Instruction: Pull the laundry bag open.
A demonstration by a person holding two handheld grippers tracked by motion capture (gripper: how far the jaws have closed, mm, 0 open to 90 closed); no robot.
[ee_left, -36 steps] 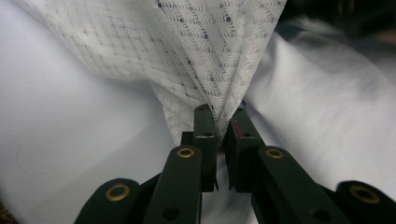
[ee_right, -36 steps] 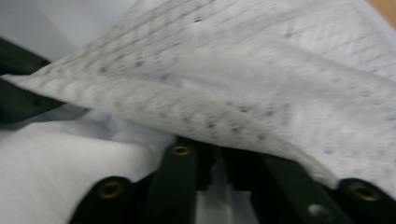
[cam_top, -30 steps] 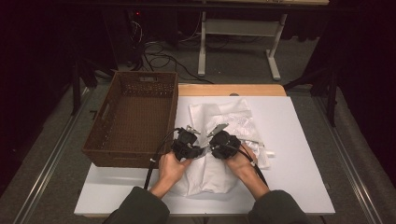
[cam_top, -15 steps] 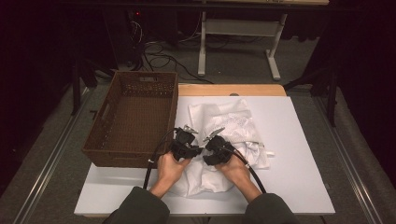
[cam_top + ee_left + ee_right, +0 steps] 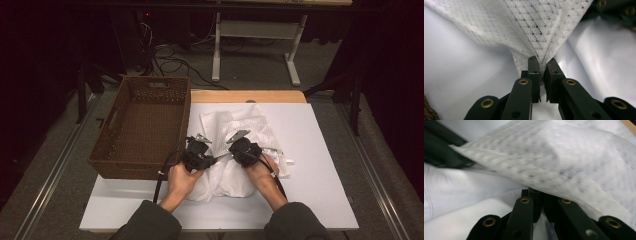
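Observation:
A white cloth [image 5: 252, 122] with a perforated layer lies crumpled on the white table top [image 5: 320, 150]. My left gripper [image 5: 215, 159] sits at the cloth's left side and points right. In the left gripper view my left gripper [image 5: 542, 62] is shut on a pinched fold of the perforated fabric [image 5: 541, 27]. My right gripper [image 5: 229, 154] faces it from the right. Its jaws have just been closing and now stand together. In the right gripper view the perforated fabric [image 5: 564, 162] is drawn over my right gripper [image 5: 537, 192] and hides its tips.
A brown woven basket [image 5: 150, 83] stands empty at the table's left, close to the left hand. A strip of wooden table [image 5: 245, 96] shows behind the white top. Table legs and cables stand on the floor beyond.
The right gripper dipped left toward the left gripper, then drew back up and to the right with its jaws together. The left gripper held still.

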